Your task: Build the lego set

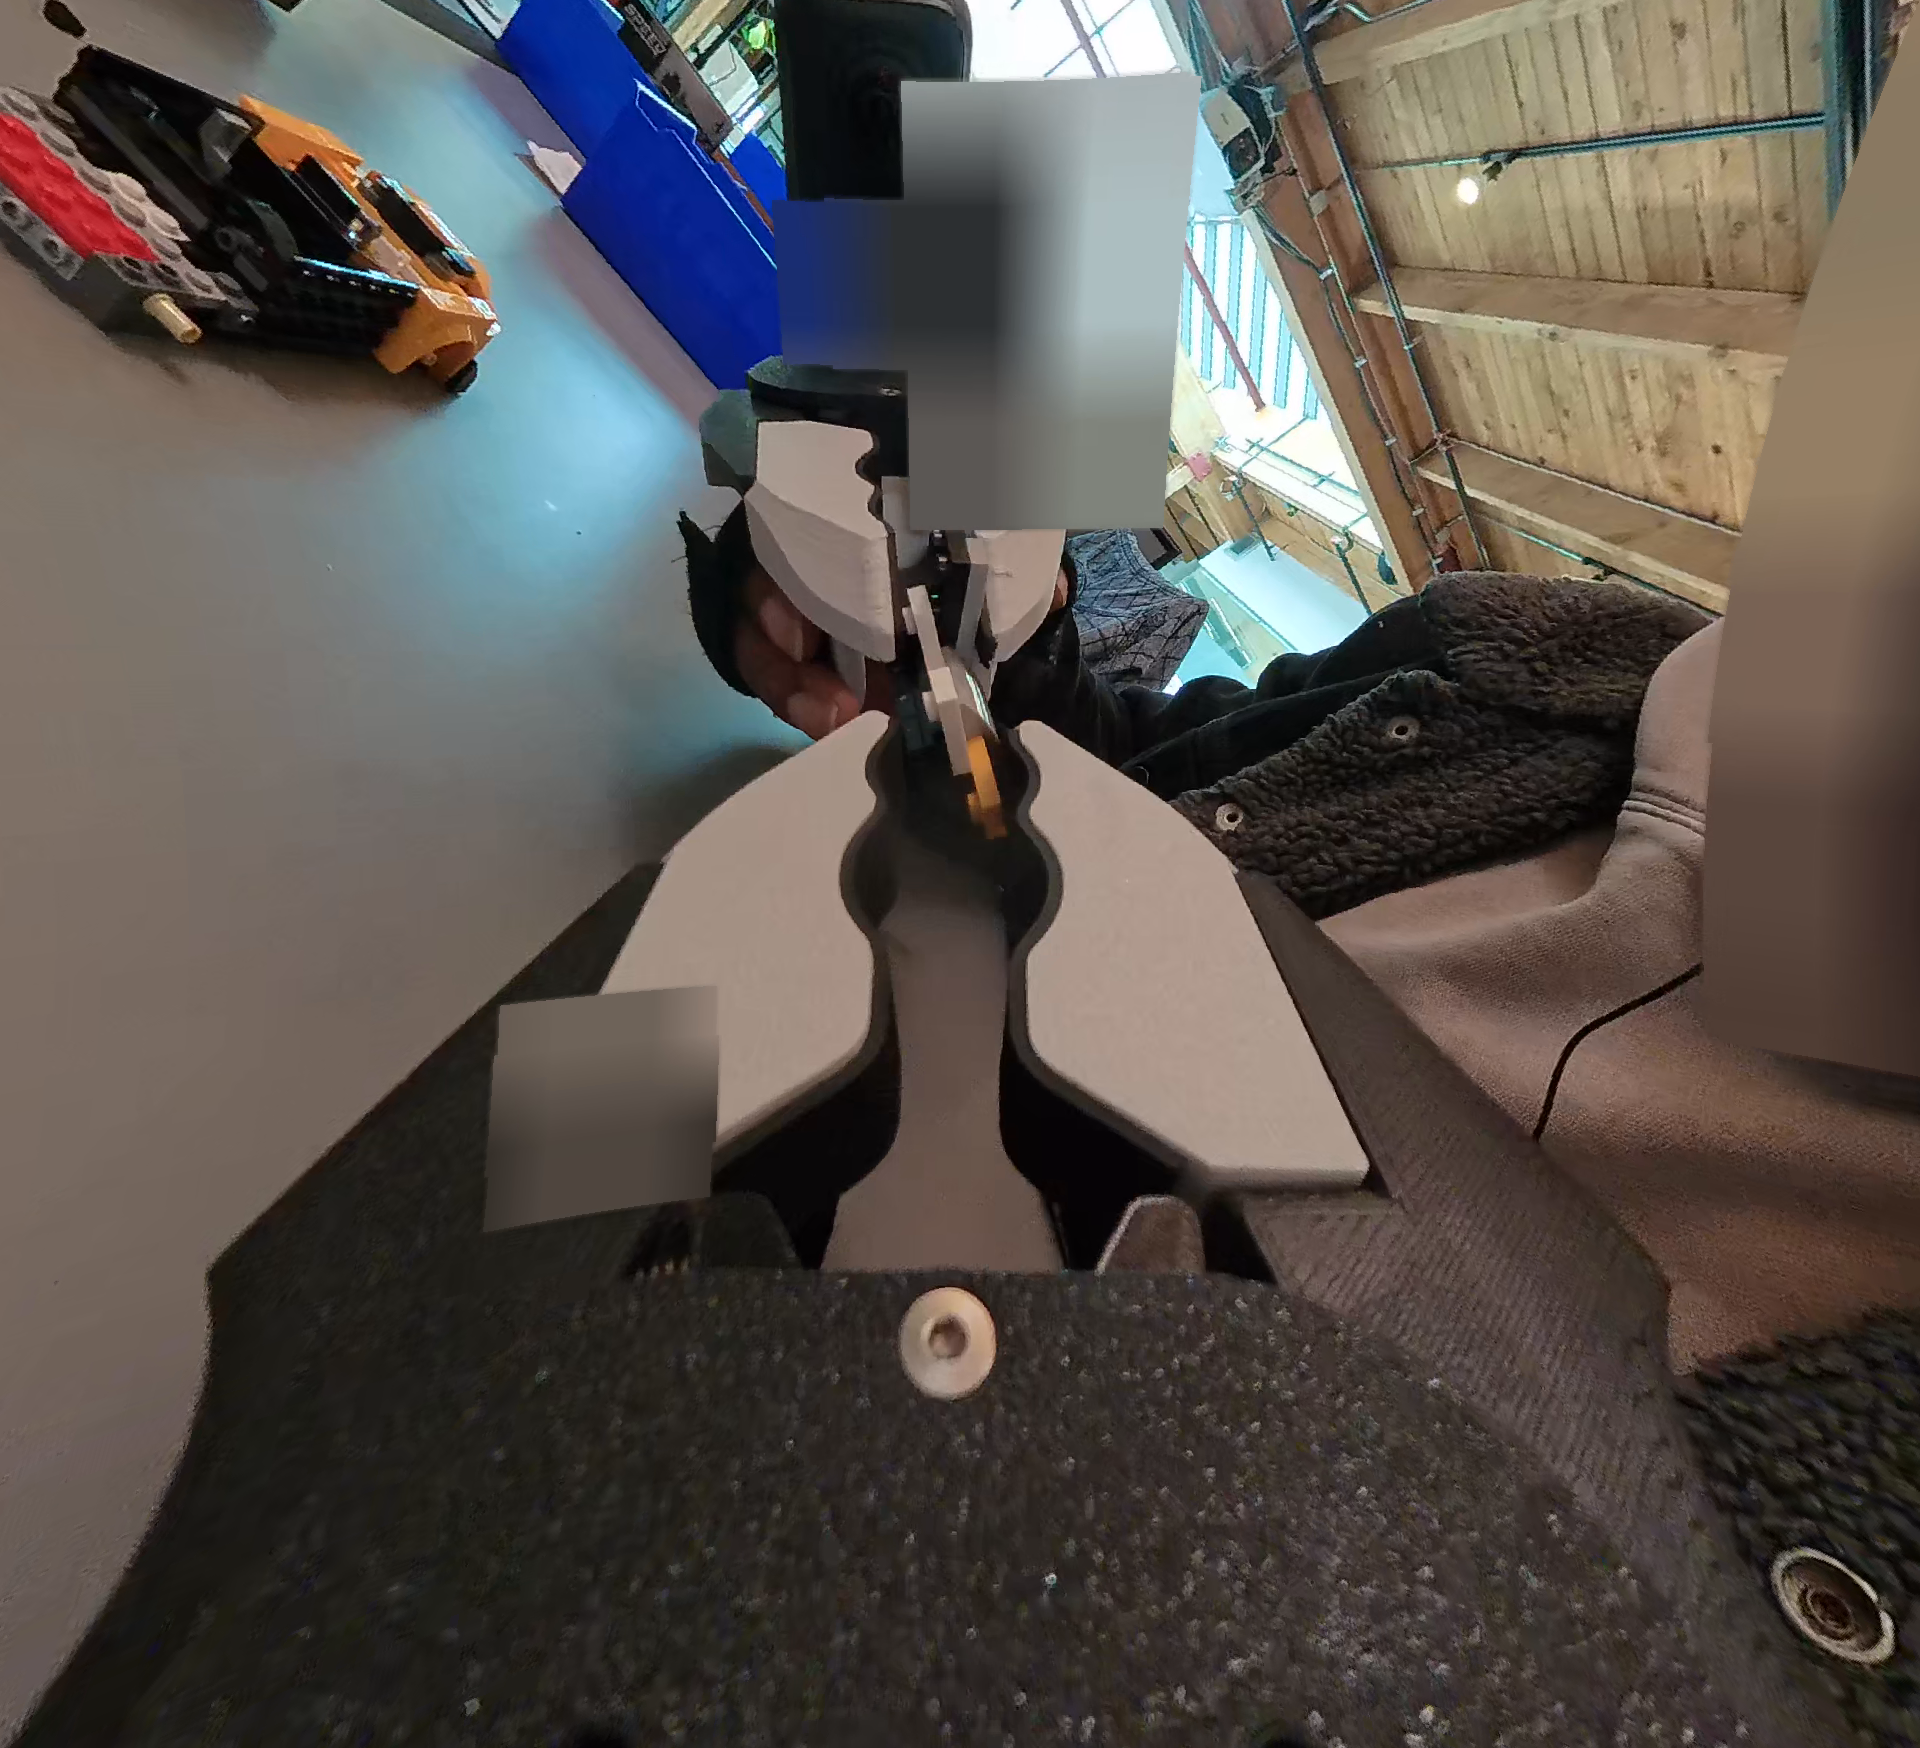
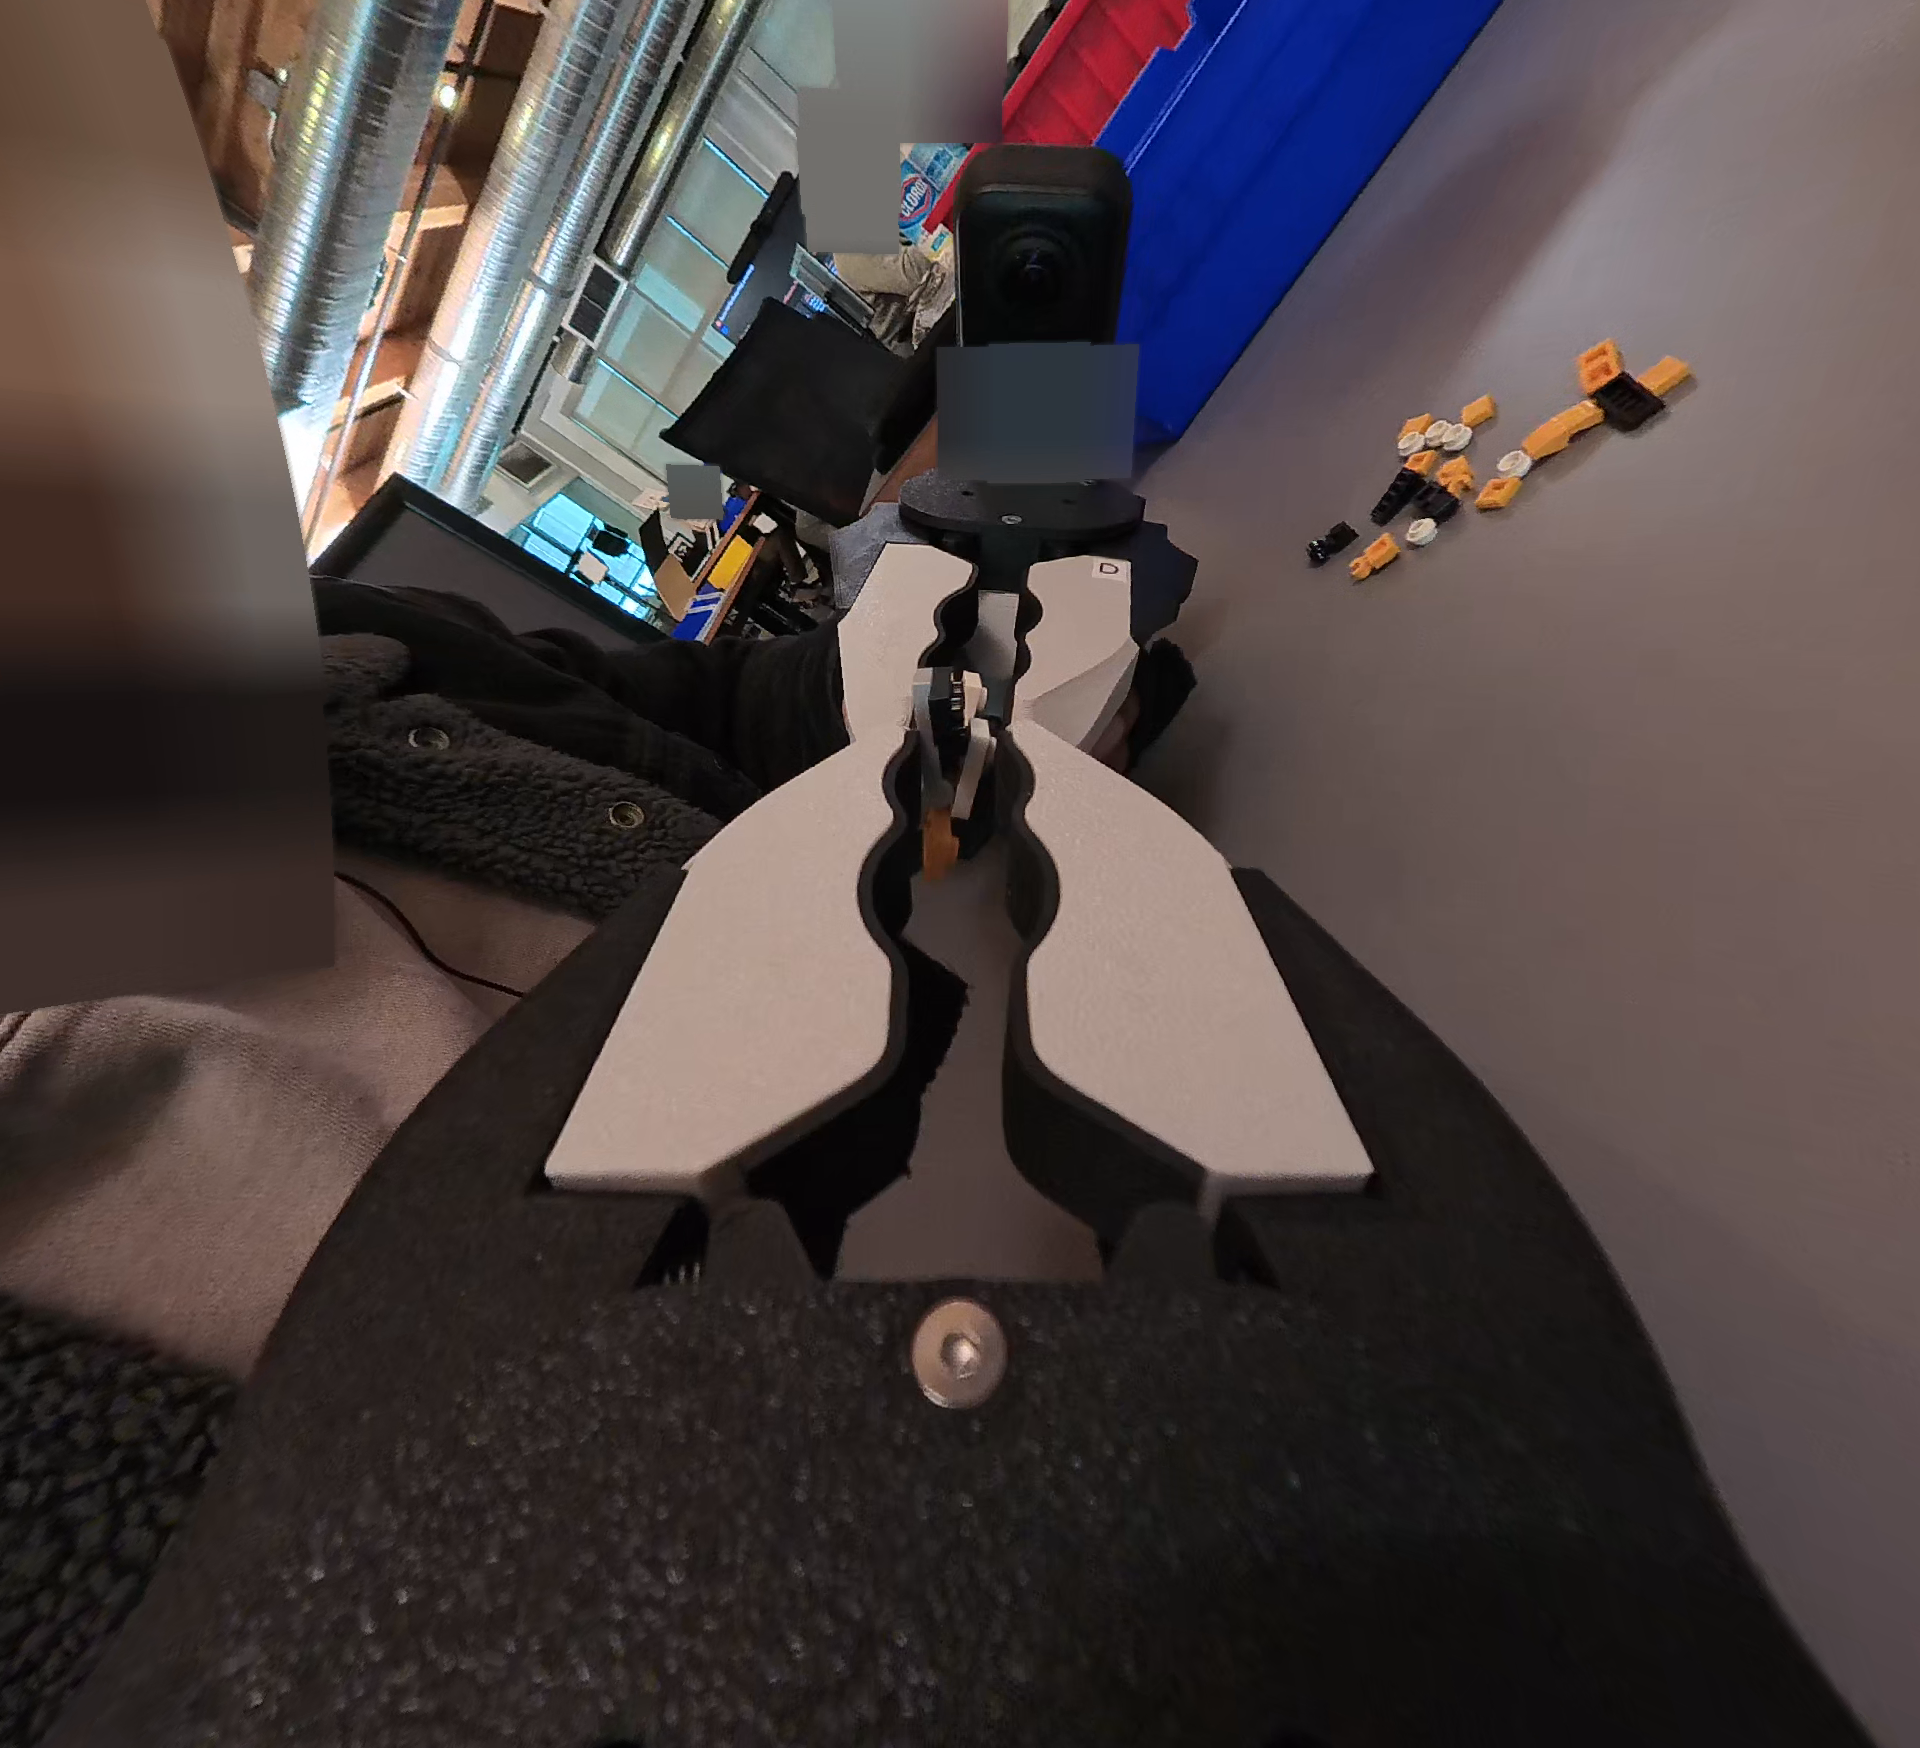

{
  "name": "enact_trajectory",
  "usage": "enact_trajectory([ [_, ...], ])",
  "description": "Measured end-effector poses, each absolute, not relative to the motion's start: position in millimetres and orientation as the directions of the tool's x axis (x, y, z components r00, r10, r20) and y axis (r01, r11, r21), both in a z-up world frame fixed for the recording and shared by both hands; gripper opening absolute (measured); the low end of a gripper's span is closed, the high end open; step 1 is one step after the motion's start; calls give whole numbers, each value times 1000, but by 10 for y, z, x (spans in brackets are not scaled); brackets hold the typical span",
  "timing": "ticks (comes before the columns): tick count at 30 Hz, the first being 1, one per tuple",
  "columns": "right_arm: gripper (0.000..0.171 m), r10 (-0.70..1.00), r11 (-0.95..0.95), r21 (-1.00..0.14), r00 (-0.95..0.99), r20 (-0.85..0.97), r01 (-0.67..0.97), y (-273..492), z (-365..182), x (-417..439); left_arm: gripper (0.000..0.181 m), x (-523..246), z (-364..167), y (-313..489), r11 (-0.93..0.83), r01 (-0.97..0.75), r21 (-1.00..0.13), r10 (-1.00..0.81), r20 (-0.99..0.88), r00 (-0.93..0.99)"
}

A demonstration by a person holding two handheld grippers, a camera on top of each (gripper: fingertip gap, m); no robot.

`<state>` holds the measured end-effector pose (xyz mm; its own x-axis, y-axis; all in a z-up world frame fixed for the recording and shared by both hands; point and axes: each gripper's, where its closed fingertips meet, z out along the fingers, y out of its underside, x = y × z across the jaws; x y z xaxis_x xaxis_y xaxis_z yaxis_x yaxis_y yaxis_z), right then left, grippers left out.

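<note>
The grey worktop point(image 1: 260, 659) fills the left of the left wrist view and the right of the right wrist view. Blue bins point(image 2: 1299, 140) stand along its far edge, with a red bin point(image 2: 1091, 36) behind them in the upper middle of the right wrist view. At the upper left of the left wrist view sits the half-built car point(image 1: 249, 223), orange and black with a red patch, well apart from both claws. At the right of the right wrist view lies a scatter of loose pieces point(image 2: 1496, 462), orange, black and white.

The two claws meet tip to tip in mid-frame, above the worktop. The left claw point(image 1: 951, 763) is clenched on a small assembly point(image 1: 961, 732) of grey, black and orange parts. The right claw point(image 2: 956, 784) grips the same assembly from the opposite end. A hand point(image 1: 800, 659) shows just behind the right claw in the left wrist view.
</note>
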<state>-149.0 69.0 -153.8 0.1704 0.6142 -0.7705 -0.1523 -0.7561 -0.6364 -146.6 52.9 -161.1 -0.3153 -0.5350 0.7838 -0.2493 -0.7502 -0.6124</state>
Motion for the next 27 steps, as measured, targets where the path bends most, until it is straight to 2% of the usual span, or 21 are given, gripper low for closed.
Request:
enact_trajectory([
  [16,13,669,-715,-683,139,-731,-152,632,-1416,-1524,17,-1495,-1508,478,-685,-217,-695,-606,710,-359],
  [22,13,711,-670,-726,148,-687,-151,620,-1371,-1538,17,-1509,-1465,467,-675,-204,-709,-616,693,-374],
  [27,13,708,-675,-720,134,-693,-162,623,-1358,-1539,17,-1513,-1449,472,-685,-204,-700,-605,702,-377],
])
